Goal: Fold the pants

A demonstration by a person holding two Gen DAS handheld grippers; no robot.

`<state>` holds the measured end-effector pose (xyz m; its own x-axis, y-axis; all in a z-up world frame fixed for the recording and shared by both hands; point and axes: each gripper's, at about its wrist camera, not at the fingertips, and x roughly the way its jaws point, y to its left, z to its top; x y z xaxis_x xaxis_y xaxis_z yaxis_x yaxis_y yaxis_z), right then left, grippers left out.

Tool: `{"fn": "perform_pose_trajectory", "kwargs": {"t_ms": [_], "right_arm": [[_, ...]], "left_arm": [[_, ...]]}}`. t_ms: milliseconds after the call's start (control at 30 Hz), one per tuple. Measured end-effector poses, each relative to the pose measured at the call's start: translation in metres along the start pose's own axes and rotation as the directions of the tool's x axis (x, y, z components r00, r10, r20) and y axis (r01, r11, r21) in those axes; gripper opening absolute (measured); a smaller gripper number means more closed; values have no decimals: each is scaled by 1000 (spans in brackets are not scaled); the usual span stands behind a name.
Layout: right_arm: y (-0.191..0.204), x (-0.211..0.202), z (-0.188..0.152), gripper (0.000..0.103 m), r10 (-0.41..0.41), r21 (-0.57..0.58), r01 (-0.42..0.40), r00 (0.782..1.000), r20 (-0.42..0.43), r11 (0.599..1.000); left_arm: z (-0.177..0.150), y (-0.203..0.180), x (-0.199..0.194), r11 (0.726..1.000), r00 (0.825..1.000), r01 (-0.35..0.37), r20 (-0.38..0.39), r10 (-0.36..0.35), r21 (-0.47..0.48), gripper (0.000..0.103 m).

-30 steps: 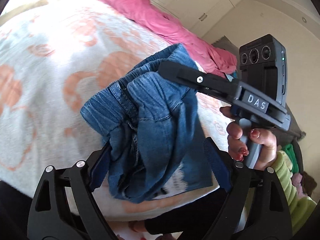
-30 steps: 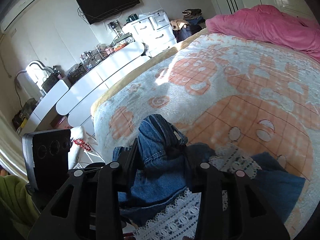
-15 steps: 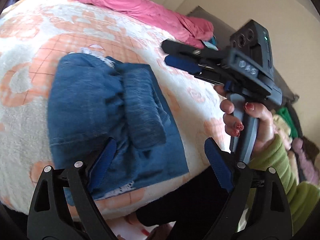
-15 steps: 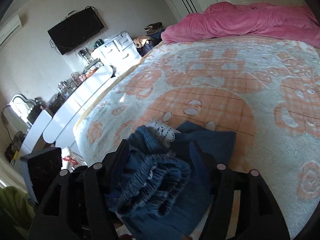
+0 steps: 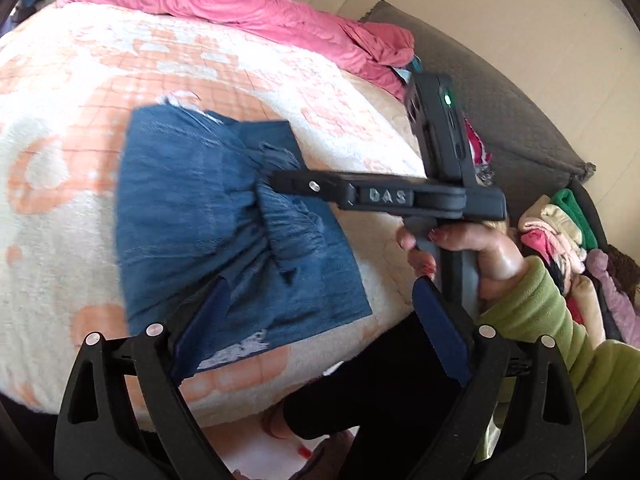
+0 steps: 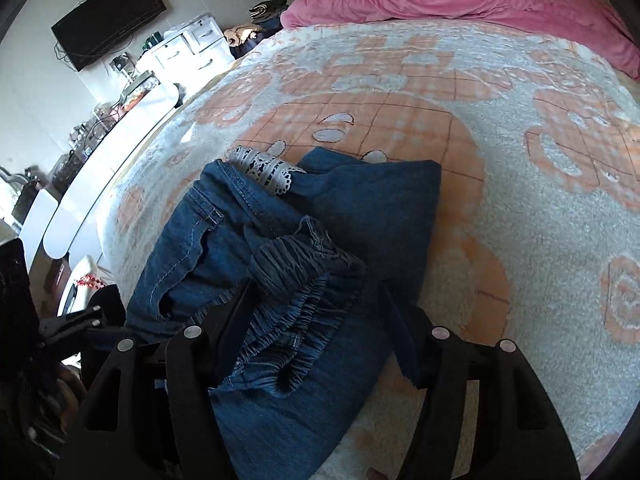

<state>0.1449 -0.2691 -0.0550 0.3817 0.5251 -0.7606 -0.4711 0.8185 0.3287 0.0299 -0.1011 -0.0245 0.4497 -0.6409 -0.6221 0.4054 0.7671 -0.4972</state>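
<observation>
The blue denim pants (image 5: 192,200) lie folded in a block near the bed's front edge, white lace trim (image 6: 264,166) showing at the far end. My left gripper (image 5: 320,288) hangs just above their near edge, its jaws still opening; one finger is over the denim and nothing is gripped. My right gripper (image 6: 316,292) straddles the gathered elastic waistband (image 6: 304,276) on top of the pile. Its jaws stand apart and the right pad is clear of the cloth. In the left wrist view the right gripper (image 5: 272,180) reaches in from the right, held by a hand (image 5: 480,248).
The pants rest on a cream and orange blanket (image 6: 520,200). A pink duvet (image 5: 240,0) is bunched along the far side. A heap of clothes (image 5: 560,220) sits on a dark grey couch (image 5: 500,100). A white dresser (image 6: 120,128) and a wall TV (image 6: 108,20) stand to the left.
A second ago both grippers held the bunched pants above the bed. The pants now lie folded on the blanket, both jaws have spread, and the right gripper has come down over the waistband.
</observation>
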Motion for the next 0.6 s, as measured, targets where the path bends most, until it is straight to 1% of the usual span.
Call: {"fn": "perform_pose_trajectory", "kwargs": {"t_ms": [33, 67, 100, 167, 233, 333, 433, 500, 533, 600], "right_arm": [[1, -2, -1, 61, 2, 0, -2, 1000, 5, 1000], [2, -6, -1, 64, 14, 3, -14, 1000, 22, 1000], [4, -13, -1, 65, 20, 6, -20, 999, 38, 1000], [7, -28, -4, 66, 26, 2, -26, 996, 82, 1000], [9, -38, -6, 73, 18, 6, -19, 993, 116, 1000], [13, -54, -11, 73, 12, 13, -14, 988, 155, 1000], [19, -69, -15, 74, -12, 7, 11, 982, 189, 1000], [23, -77, -16, 78, -22, -2, 23, 978, 207, 1000], [24, -80, -16, 82, -29, -6, 31, 976, 215, 1000], [30, -88, -18, 83, -40, -15, 44, 971, 234, 999]], "left_arm": [[2, 0, -4, 1000, 1000, -30, 5, 30, 6, 90], [2, -2, -7, 999, 999, -50, 10, 50, 10, 91], [2, 0, -12, 997, 997, -75, 20, 75, 15, 91], [4, 4, -16, 993, 993, -113, 34, 112, 25, 91], [5, 2, -20, 988, 988, -148, 46, 147, 37, 91], [4, 3, -29, 983, 982, -177, 70, 173, 52, 93], [5, 0, -36, 978, 978, -197, 87, 192, 65, 93], [5, -1, -40, 977, 976, -203, 95, 196, 67, 93], [5, -2, -42, 977, 976, -204, 97, 197, 68, 93], [6, -2, -45, 976, 974, -209, 106, 201, 69, 93]]}}
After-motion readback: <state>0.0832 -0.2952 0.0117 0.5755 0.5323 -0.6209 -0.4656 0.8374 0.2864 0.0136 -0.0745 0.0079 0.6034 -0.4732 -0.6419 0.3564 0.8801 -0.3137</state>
